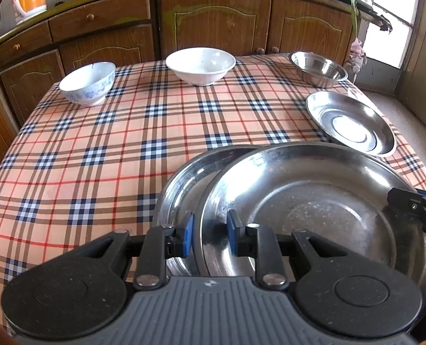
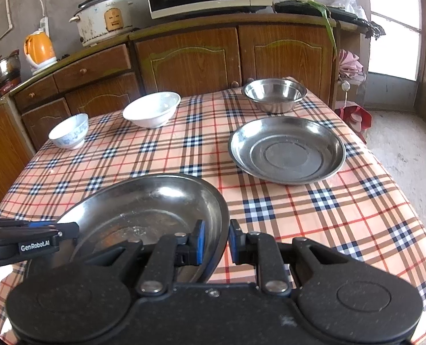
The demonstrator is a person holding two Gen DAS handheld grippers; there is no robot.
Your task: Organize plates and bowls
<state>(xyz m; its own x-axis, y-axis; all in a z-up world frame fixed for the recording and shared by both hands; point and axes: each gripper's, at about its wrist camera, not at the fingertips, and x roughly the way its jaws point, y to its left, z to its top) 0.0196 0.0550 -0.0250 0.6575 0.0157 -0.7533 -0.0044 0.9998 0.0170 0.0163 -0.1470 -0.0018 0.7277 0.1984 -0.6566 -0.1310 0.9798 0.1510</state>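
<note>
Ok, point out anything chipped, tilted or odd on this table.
The blue-patterned bowl has a dark nick in its rim. The large steel plate, gripped on opposite rims by both grippers, sits off-centre over another steel plate. Nothing spilled.

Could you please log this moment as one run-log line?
left gripper: shut on top steel plate | right gripper: shut on same plate | under it: second plate

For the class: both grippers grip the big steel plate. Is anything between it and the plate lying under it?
Nothing visible. The held plate, pinched by the left gripper and right gripper, overlaps the lower plate with only open space between them.
</note>
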